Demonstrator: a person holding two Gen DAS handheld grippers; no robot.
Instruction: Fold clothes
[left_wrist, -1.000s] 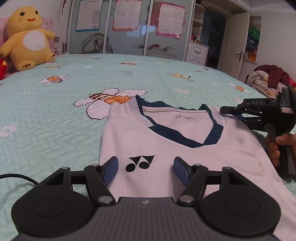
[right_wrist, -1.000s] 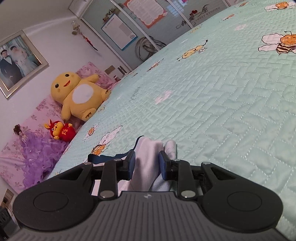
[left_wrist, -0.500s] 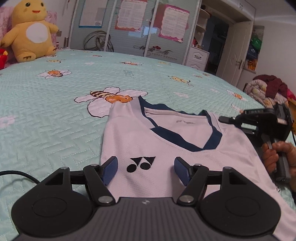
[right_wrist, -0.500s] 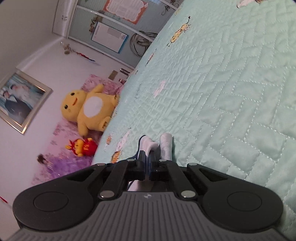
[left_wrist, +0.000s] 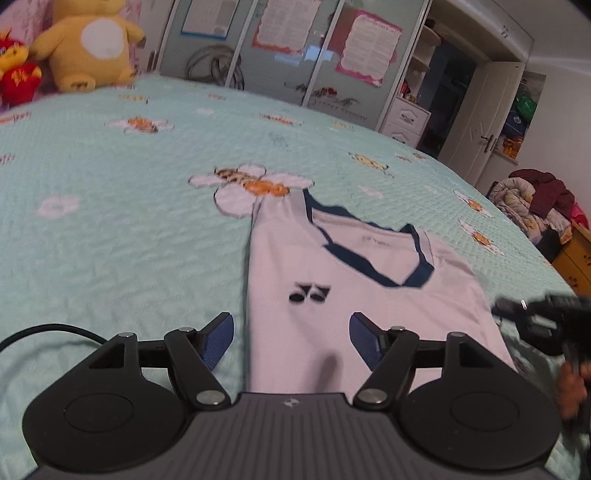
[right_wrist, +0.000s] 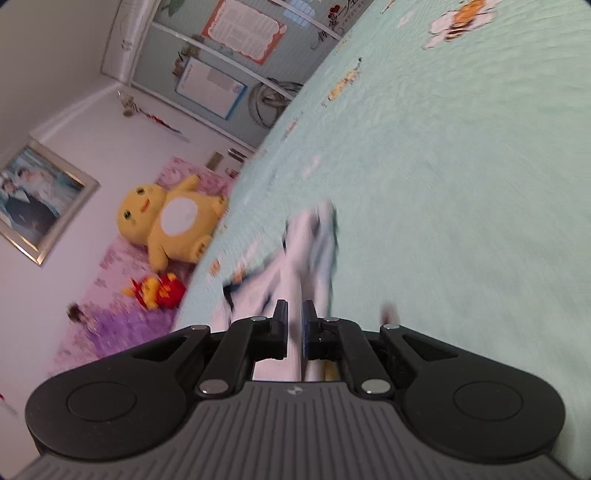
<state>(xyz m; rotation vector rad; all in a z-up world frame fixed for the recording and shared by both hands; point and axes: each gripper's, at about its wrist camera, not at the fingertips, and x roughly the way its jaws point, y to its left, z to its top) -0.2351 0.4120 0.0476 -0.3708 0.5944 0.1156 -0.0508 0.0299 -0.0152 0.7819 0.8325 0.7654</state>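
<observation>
**Your right hand-held gripper pinches the shirt's edge; your left one gapes above it**

Motion blur smears both views, and your hand (left_wrist: 570, 384) is cut off at lower right. The white shirt (left_wrist: 354, 295) lies on the bed (left_wrist: 129, 229), centre frame, a yellow plush toy (right_wrist: 170, 225) far behind. Your left hand-held gripper (left_wrist: 291, 343) hangs wide open over its hem, holding nothing. Your right hand-held gripper (right_wrist: 294, 325) is nearly closed on a bunched fold, jaws easing apart.

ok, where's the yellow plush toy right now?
The yellow plush toy sits top left in the left wrist view, at the far end of the bed, beside a small red plush and well beyond the white shirt.
</observation>
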